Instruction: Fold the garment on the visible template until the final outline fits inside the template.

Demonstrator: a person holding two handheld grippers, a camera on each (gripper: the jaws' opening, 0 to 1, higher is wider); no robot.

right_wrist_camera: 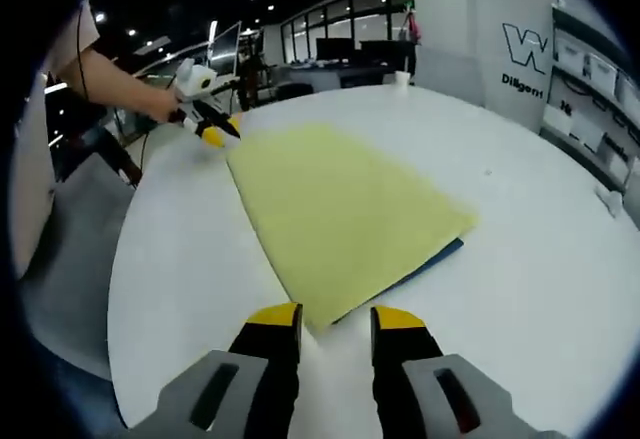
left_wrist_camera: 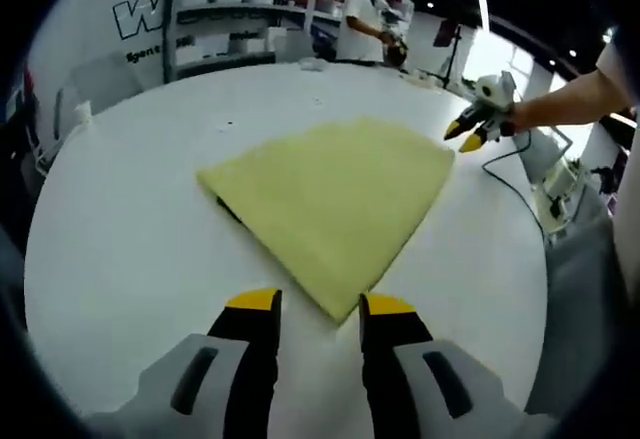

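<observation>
Left gripper view looks along the left gripper (left_wrist_camera: 320,311), its jaws spread and holding nothing, with the nearest corner of the yellow garment (left_wrist_camera: 335,204) lying just ahead of the tips on the white table (left_wrist_camera: 120,249). Far across the cloth, to the right, the right gripper comes in, close to the opposite corner. In the right gripper view the right gripper (right_wrist_camera: 337,321) is also spread and empty, a corner of the garment (right_wrist_camera: 335,209) just in front of it. A dark blue edge, likely the template (right_wrist_camera: 430,261), peeks out beyond the cloth ahead and to the right.

I'd judge the fold well along, the garment lying flat as a neat quadrilateral. Each gripper would need to ease forward and close on its corner, should another fold be wanted; otherwise only a check that the outline sits within the template.
</observation>
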